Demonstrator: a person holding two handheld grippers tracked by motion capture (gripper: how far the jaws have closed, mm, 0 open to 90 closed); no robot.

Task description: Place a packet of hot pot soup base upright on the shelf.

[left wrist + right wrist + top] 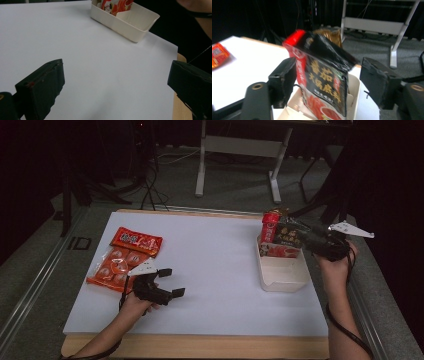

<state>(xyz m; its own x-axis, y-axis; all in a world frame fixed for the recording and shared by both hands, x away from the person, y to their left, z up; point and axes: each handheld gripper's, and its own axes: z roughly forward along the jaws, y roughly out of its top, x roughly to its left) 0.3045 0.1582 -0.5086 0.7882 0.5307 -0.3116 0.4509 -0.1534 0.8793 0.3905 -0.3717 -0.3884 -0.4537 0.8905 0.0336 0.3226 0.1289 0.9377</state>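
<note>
Pouch (pixel 324 80) stands upright, long axis vertical, in the cream box (pixel 282 275), yellow Chinese characters on black; right gripper (pixel 327 82) fingers spread around it, left gripper (pixel 167 282) fingers spread over the tabletop (pixel 210 270).

The middle of the worktop (pixel 210 270) lies bare, an open lane between both hands. At its left edge the orange snack packets (pixel 122 260) block the way. On the right the cream tub (pixel 282 272) stands, pouches (pixel 280 237) upright in its far end, its near half empty.
</note>
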